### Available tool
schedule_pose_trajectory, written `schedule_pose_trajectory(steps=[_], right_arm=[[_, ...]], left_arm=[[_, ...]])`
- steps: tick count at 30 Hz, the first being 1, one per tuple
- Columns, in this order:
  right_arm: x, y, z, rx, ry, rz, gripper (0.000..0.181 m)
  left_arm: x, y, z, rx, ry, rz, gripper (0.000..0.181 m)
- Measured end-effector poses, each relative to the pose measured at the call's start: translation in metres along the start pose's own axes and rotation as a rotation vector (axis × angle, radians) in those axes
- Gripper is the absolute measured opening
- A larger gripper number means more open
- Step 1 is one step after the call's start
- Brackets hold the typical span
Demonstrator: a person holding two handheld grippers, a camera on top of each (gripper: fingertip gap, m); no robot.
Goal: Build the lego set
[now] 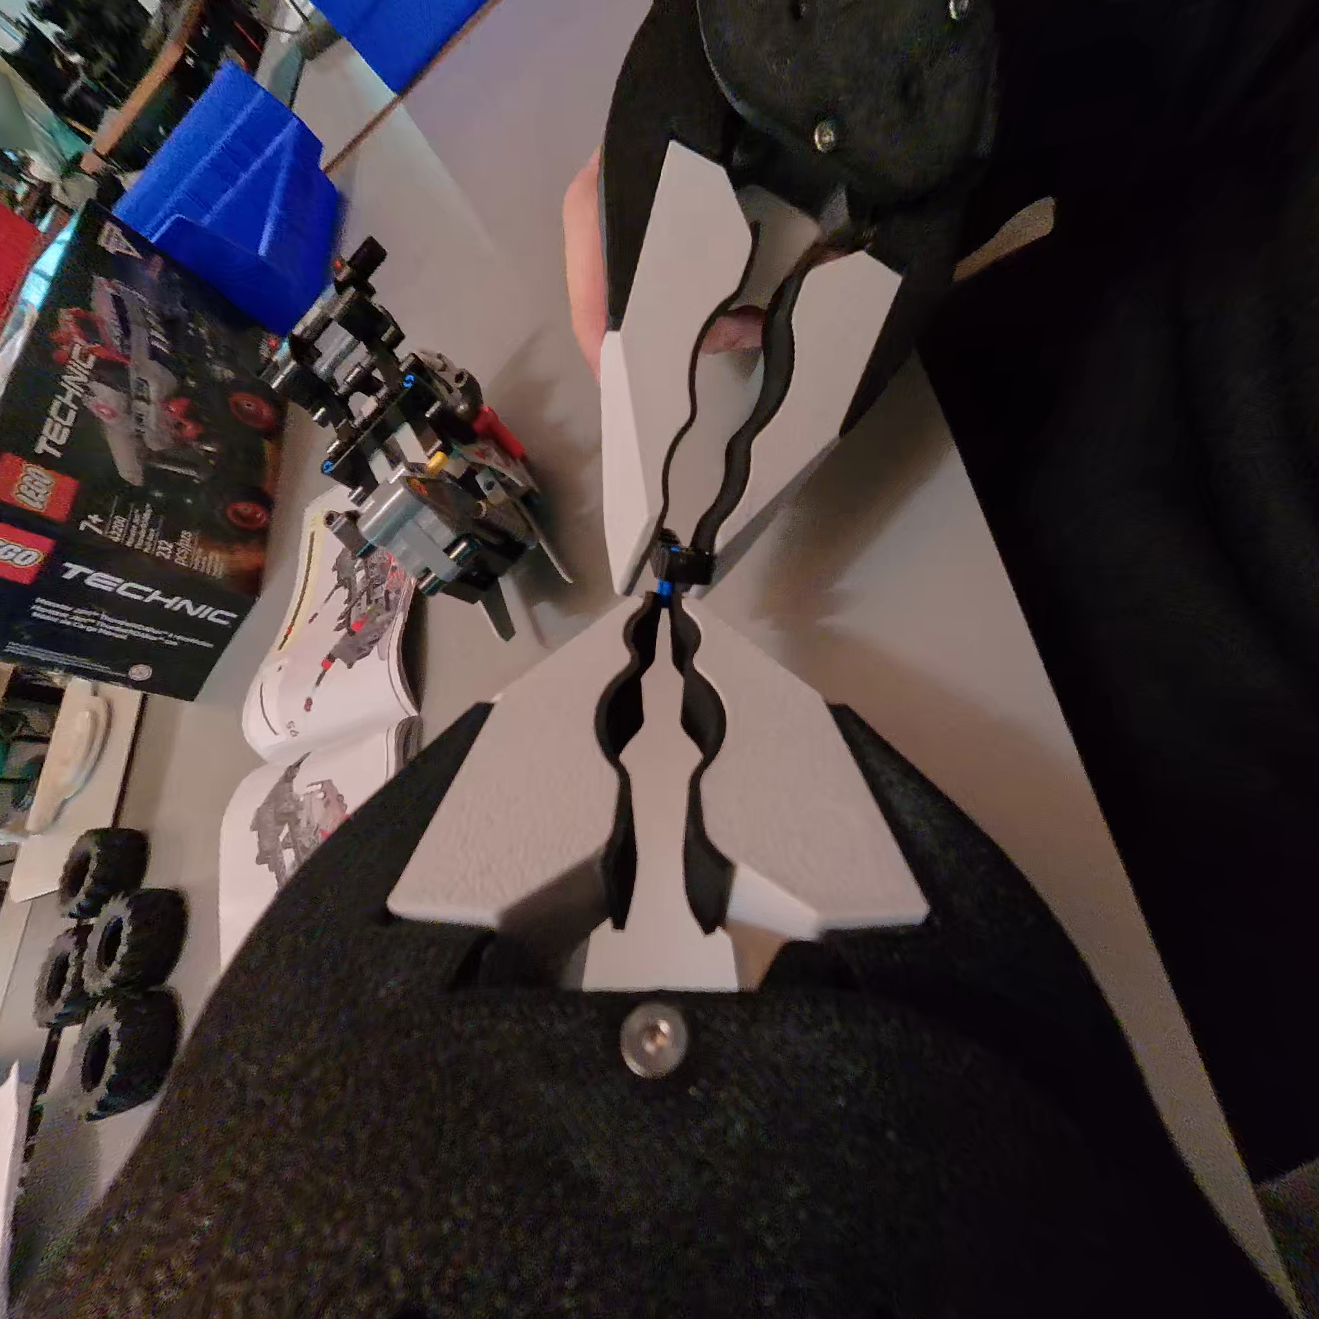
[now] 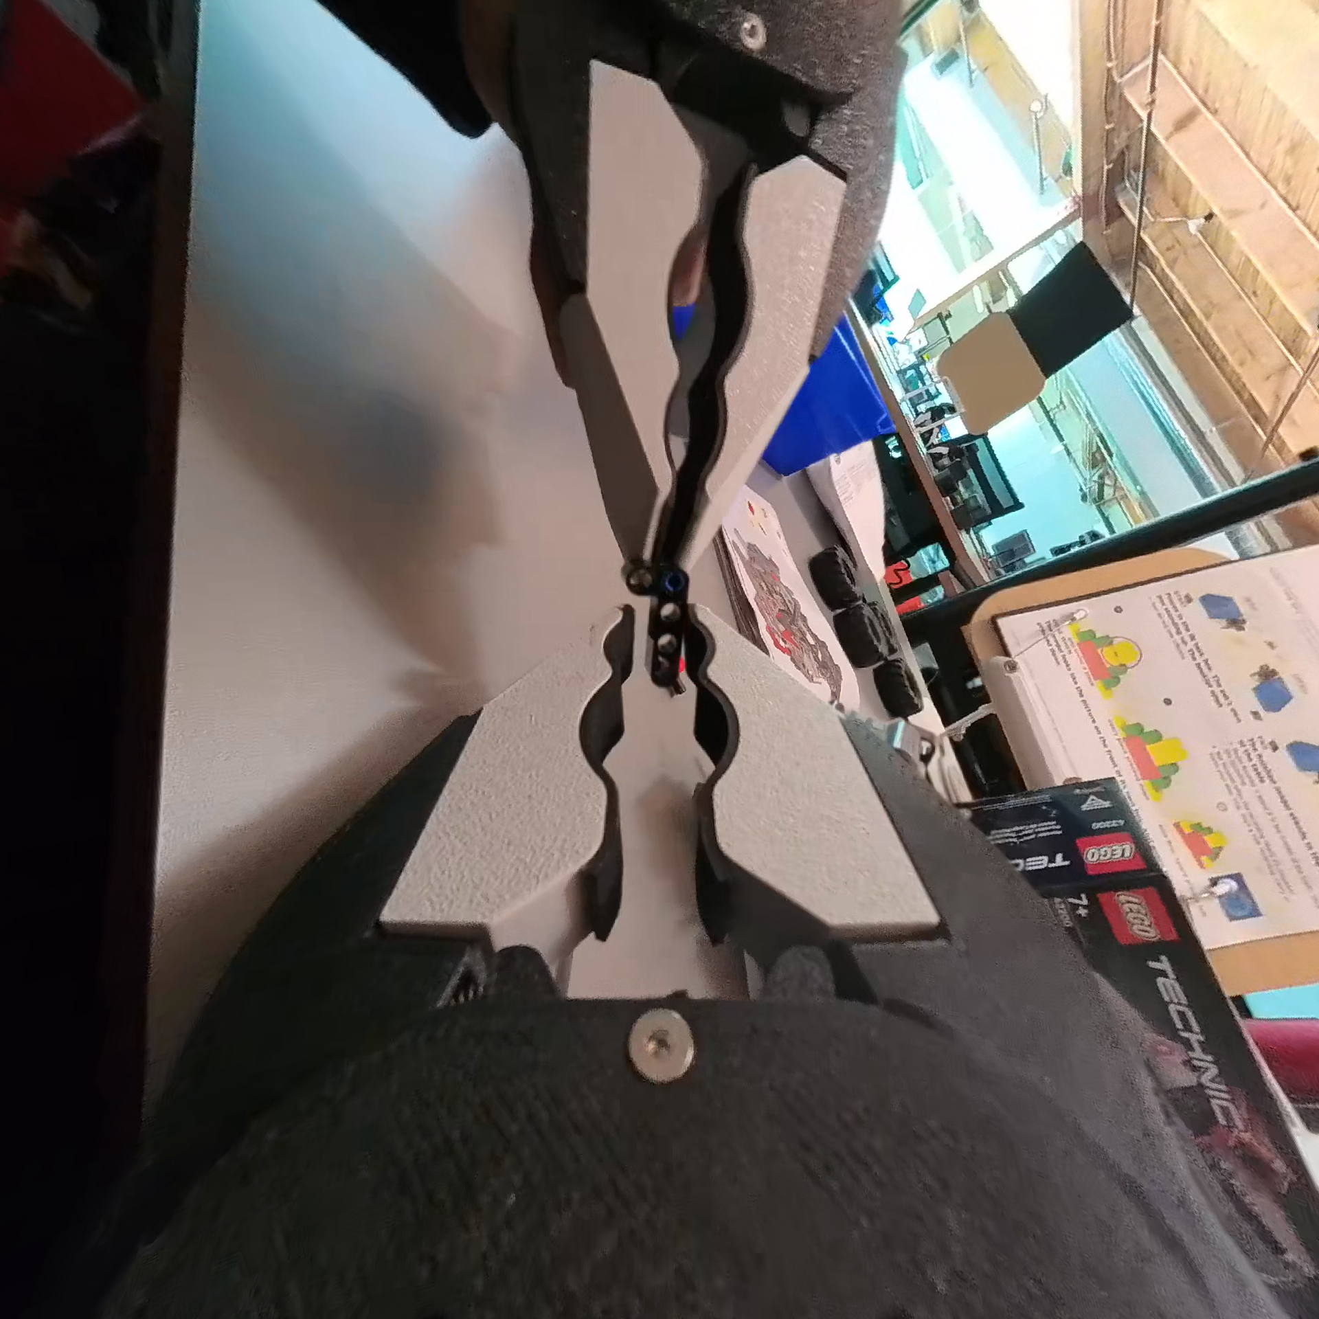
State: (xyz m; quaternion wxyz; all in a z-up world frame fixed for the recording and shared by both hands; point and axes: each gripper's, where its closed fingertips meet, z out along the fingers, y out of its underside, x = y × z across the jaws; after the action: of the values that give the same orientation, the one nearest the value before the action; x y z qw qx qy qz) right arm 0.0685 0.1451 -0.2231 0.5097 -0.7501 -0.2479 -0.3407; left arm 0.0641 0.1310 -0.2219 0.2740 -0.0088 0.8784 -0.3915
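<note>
Both claws meet tip to tip above the desk. Left claw nearly closed on a blue pin; right claw pinching a black beam. Parts: light, rigid, small, likely slippery. Grip beam flats, clear of the end hole.

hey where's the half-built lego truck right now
In the left wrist view, the half-built truck sits on the white table, upper left of centre, between the set's box and the two grippers' meeting tips, just above the open instruction booklet.
</note>
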Motion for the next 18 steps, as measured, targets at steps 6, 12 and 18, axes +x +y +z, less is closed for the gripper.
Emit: schedule_pose_trajectory(steps=[6,12,18], right_arm=[[-0.002,-0.003,0.001,0.002,-0.002,0.035,0.006],[-0.007,-0.006,-0.001,0.051,-0.082,0.139,0.006],[-0.010,-0.002,0.000,0.016,-0.094,0.090,0.006]], left_arm=[[0.002,0.001,-0.002,0.004,-0.006,0.017,0.002],[0.005,-0.002,-0.002,0.000,-0.034,0.121,0.002],[0.005,0.006,0.000,-0.106,-0.054,0.234,0.001]])
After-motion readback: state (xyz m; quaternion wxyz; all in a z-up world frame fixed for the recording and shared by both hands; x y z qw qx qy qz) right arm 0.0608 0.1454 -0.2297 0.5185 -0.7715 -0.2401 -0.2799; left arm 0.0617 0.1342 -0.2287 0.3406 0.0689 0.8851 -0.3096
